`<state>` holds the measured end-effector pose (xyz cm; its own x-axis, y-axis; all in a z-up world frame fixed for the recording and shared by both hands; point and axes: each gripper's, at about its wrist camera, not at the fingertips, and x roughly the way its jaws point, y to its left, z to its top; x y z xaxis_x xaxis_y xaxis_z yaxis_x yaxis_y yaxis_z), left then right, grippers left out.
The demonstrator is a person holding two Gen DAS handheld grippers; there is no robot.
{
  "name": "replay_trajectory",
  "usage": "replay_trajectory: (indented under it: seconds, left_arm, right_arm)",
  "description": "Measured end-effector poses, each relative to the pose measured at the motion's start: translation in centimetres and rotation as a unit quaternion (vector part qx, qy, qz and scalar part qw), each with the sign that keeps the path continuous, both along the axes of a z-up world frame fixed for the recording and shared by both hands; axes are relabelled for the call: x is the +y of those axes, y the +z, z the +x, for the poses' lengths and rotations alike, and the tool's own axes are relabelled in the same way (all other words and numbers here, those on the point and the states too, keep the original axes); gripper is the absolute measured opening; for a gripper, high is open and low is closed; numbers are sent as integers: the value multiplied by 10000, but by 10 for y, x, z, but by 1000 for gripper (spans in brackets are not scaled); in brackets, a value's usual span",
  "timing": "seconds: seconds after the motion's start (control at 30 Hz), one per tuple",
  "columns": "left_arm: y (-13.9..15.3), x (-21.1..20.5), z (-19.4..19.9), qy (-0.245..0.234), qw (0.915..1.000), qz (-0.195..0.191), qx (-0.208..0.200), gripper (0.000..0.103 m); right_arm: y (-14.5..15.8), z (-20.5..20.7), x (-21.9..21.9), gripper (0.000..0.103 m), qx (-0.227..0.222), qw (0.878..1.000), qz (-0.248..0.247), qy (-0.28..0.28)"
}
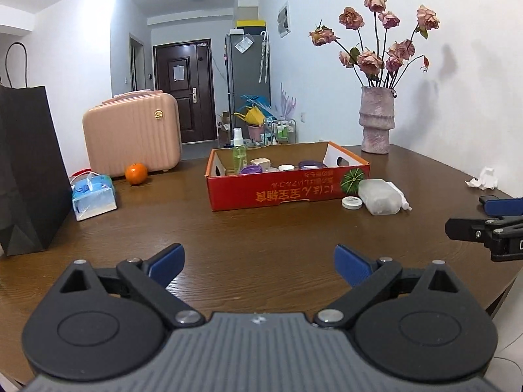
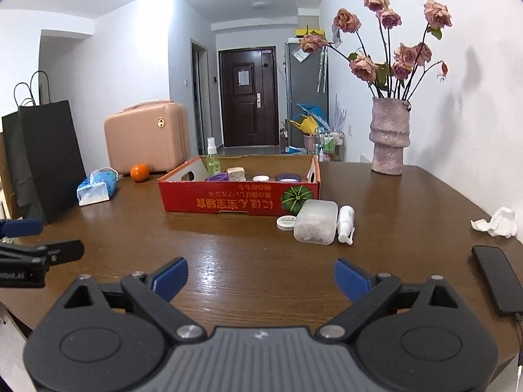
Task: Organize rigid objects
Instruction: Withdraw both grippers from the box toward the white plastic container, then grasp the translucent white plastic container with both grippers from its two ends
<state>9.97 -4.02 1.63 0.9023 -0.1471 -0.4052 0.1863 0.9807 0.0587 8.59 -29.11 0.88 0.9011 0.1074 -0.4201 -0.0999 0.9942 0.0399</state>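
Two hand-held tools are seen poised over a brown desk (image 2: 408, 215), both with jaws spread wide and nothing held or touched between the blue pads. Three loose items are left outside the red box (image 2: 238, 201), at its near right corner: a small round tin (image 2: 287, 222), a frosted case (image 2: 316, 221) and a white bottle (image 2: 345, 224), the last lying on its side just beside the case. Case and bottle are both laid with their long axes running roughly away from the tools, toward the box. From the right tool (image 2: 261, 279) the group lies ahead and only slightly to the right; from the left tool (image 1: 259, 263) it is set further off to the right, so the right tool is judged the nearer and better lined up. Inside the box a green spray bottle (image 2: 212, 158) stands upright, with several jars grouped around it. The case would probably have to be taken across its shorter width, since its length is likely too great for the jaws. The gap between case and bottle is slight, and the bottle could be knocked during any grasp of the case.
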Motion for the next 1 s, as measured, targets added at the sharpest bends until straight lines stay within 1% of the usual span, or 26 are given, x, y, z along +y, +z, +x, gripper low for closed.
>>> replay_trajectory:
  seconds: [0.1,0.17,0.3,0.37,0.43,0.57,0.7,0.77,0.8,0.83,0.9,1.0]
  left_arm:
    - [-8,-4,8,-15,9999,-14,158,100]
    - [-13,-3,19,25,9996,-52,282,100]
    - [-24,-2,43,132,9984,-107,545,101]
    - [-30,-4,59,132,9975,-82,682,101]
    - [-34,-7,74,115,9971,-64,747,101]
    - [-39,-14,106,27,9965,-2,833,101]
    - [-44,-19,137,3,9961,-6,888,101]
    - [-47,-20,148,21,9956,-18,932,101]
    - [-49,-21,153,11,9954,-19,963,101]
    - [-50,-22,156,-2,9951,-13,985,101]
    - [-53,-23,161,-26,9948,11,1019,101]
    - [-56,-25,162,-64,9943,6,1064,101]
  right_arm:
    - [-5,6,-6,96,4,9999,109,-134]
    - [-11,17,-12,96,56,9997,129,-207]
    - [-32,48,-21,94,370,9983,227,-384]
    - [-41,70,-24,91,514,9974,207,-465]
    - [-46,92,-25,90,557,9972,106,-488]
    - [-46,144,-27,86,457,9965,-189,-681]
    - [-48,198,-30,86,444,9955,-250,-796]
    - [-54,223,-27,79,559,9942,-421,-821]
    - [-56,229,-26,71,603,9937,-459,-820]
    - [-60,237,-26,65,685,9930,-475,-839]
    - [-65,241,-24,65,681,9914,-578,-954]
    - [-66,235,-24,65,678,9917,-541,-946]
